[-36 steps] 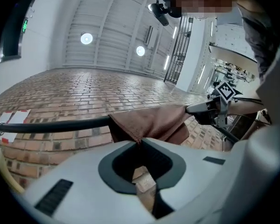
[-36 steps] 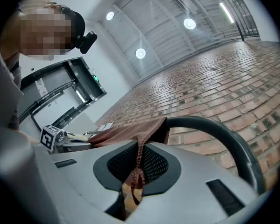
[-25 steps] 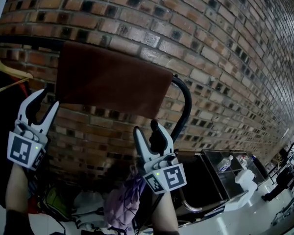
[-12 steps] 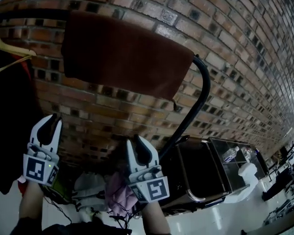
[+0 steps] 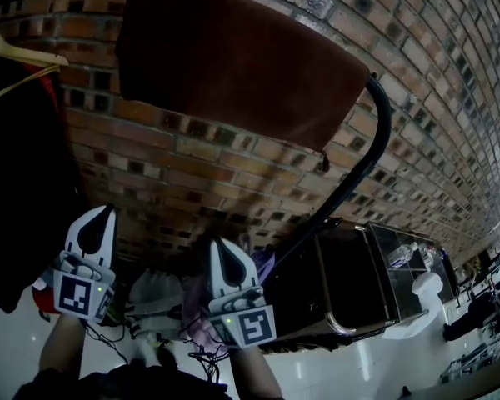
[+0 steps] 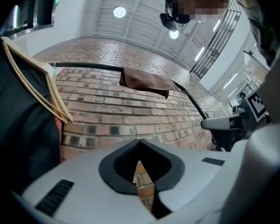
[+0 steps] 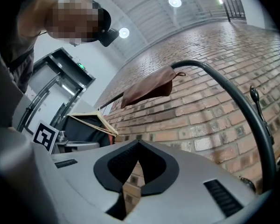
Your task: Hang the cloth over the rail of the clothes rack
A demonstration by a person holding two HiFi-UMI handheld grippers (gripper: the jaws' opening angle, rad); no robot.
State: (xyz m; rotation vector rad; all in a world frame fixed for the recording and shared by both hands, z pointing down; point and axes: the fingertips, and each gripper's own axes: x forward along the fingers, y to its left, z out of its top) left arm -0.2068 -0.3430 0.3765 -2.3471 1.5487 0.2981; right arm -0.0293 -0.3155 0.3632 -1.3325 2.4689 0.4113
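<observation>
Left gripper [image 5: 102,215]: jaws fully together, nothing between them. Right gripper [image 5: 219,247]: likewise closed and empty. Both sit low, well below and clear of the brown cloth [image 5: 233,65]. The cloth is draped over the black rail [image 6: 84,66] of the clothes rack, in front of the brick wall [image 5: 192,173] and close to the rail's curved end [image 5: 375,132]. A wooden hanger [image 5: 17,52] carrying a dark garment [image 5: 17,182] hangs to the left.

Assessment: the hanging step appears complete. The next move, if any, calls only for confirming that the drape sits evenly. No regrasp seems needed.
</observation>
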